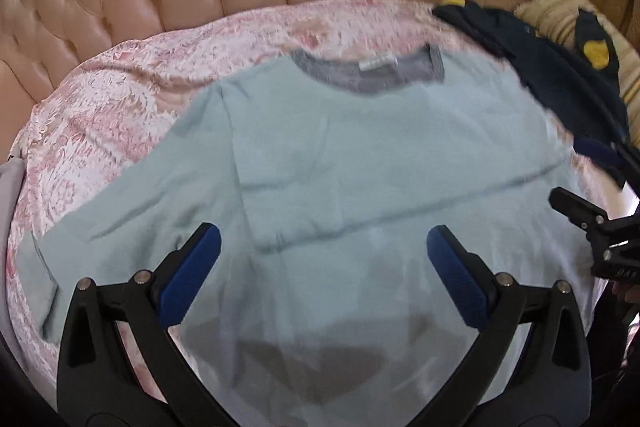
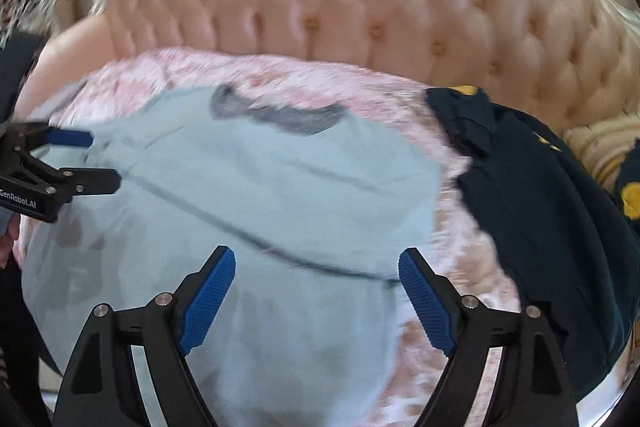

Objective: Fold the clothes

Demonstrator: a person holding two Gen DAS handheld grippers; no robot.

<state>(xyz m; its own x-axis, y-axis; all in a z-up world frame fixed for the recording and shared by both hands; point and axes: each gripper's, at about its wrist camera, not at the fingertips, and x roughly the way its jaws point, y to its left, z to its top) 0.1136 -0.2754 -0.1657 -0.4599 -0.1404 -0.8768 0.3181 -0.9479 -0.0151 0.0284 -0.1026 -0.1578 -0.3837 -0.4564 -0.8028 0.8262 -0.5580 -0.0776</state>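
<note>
Blue shirt (image 1: 360,155) flat on the bed (image 1: 120,115), collar far, one sleeve out. Left hand-held gripper (image 1: 324,251) and right hand-held gripper (image 2: 316,267) both wide, holding nothing. Looks like folding; sleeve fold likely next.

We hold our left gripper (image 1: 324,255) with its jaws spread wide, blue pads (image 1: 192,275) at seven and five o'clock. Our right gripper (image 2: 316,287) gapes equally wide, nothing between its fingers, pointing toward twelve o'clock.
</note>
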